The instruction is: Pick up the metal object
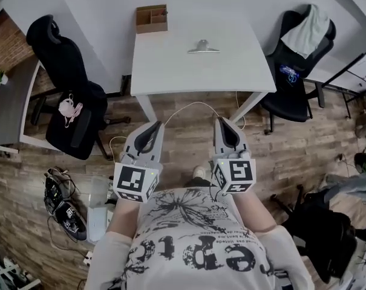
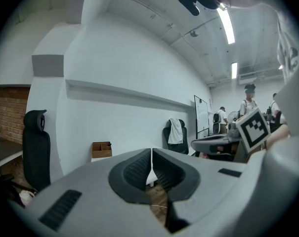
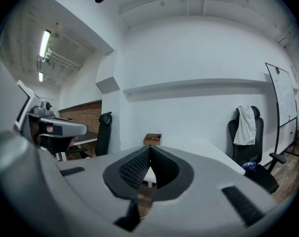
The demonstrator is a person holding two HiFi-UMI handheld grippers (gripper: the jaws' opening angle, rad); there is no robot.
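Observation:
A metal clip-like object [image 1: 203,47] lies near the middle of the white table [image 1: 170,65], well beyond both grippers. My left gripper [image 1: 156,124] is held close to the body over the wood floor, short of the table's front edge; its jaws are shut with nothing between them. My right gripper [image 1: 221,121] is level with it to the right, also shut and empty. In the left gripper view the closed tips [image 2: 151,150] meet in a thin line; the right gripper view shows the same for the right gripper [image 3: 150,148]. The metal object is hidden in both gripper views.
A brown wooden organiser box [image 1: 151,18] stands at the table's far left corner. Black office chairs stand left [image 1: 68,95] and right [image 1: 297,59] of the table, the right one draped with cloth. Cables and gear [image 1: 65,204] lie on the floor at lower left. People stand in the distance [image 2: 248,102].

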